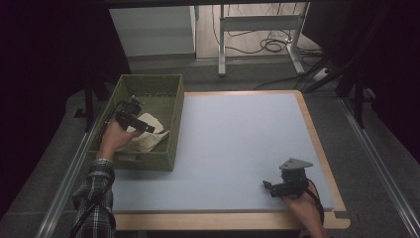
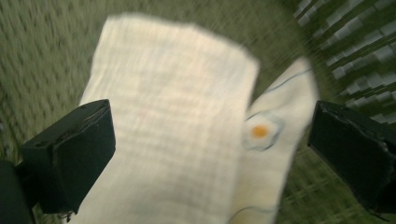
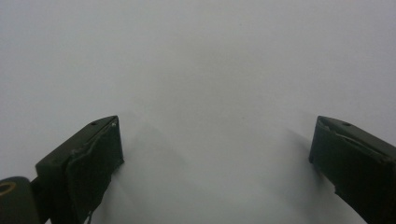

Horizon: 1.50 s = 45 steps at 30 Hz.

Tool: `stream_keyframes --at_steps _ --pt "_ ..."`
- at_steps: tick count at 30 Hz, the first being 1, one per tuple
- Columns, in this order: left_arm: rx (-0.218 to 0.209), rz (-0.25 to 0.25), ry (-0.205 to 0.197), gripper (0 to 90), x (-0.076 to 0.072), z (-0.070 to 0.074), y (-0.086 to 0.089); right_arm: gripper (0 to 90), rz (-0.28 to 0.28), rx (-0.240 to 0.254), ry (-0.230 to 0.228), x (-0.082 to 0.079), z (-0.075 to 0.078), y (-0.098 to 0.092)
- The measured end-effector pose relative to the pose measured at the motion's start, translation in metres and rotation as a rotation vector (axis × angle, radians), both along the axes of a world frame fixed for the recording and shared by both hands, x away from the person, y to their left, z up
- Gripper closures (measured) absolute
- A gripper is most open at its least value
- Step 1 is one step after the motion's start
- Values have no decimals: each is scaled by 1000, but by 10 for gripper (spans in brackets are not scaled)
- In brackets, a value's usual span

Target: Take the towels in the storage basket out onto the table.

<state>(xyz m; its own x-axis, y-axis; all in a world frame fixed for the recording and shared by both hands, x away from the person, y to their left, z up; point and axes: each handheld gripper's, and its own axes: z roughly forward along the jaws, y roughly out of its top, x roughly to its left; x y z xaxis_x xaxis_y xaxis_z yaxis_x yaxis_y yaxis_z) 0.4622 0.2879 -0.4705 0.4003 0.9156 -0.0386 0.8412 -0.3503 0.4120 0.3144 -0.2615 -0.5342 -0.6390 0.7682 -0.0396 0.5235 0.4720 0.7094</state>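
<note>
Left gripper [image 2: 210, 154]: fingers wide over cream cloths [image 2: 173, 121] in green basket [image 1: 163, 89], bench's 9 o'clock | Right gripper [image 3: 215, 158]: fingers wide, idle, 5 o'clock | Risk: pinching both overlapping cloths, or snagging basket weave.

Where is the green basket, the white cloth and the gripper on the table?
green basket [image 1: 171, 84]: high view, far rim.
white cloth [image 2: 168, 121]: left gripper view, middle of the folded piece.
right gripper [image 1: 270, 187]: high view, between its jaw tips.
</note>
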Motion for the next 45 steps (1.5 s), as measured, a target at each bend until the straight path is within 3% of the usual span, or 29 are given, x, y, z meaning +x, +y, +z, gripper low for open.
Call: stream_keyframes --at_steps 5,6,7,11,14,17,18,19,20,21,23,24,27,31,39,45 --pt "50 15 103 16 8 -18 3 26 0 1 0 0 0 0" --pt "76 17 146 17 12 -24 3 26 0 0 0 0 0 0" --pt "76 17 146 16 12 -24 3 26 0 0 0 0 0 0" --pt "101 25 211 17 19 -35 3 26 0 0 0 0 0 0" --pt "98 32 251 34 23 -41 4 26 0 1 0 0 0 0" --pt "62 46 280 83 25 -43 6 26 0 1 0 0 0 0" --pt "48 46 278 118 24 -42 7 26 0 1 0 0 0 0" --pt "38 52 277 237 24 -40 7 26 0 1 0 0 0 0" --pt "20 56 279 237 23 -39 9 26 0 1 0 0 0 0" --pt "19 65 277 304 22 -38 9 26 0 1 0 0 0 0" --pt "-3 60 280 503 21 -36 11 26 0 1 0 0 0 0" --pt "-1 59 277 503 20 -35 11 26 0 1 0 0 0 0" --pt "-41 42 292 768 20 -34 11 26 0 0 0 0 0 0" --pt "-37 30 286 810 21 -31 10 26 0 1 0 0 0 0" --pt "-87 34 156 811 16 -6 13 26 0 1 0 0 0 0" --pt "-117 31 94 808 9 18 15 26 0 0 0 0 0 0"
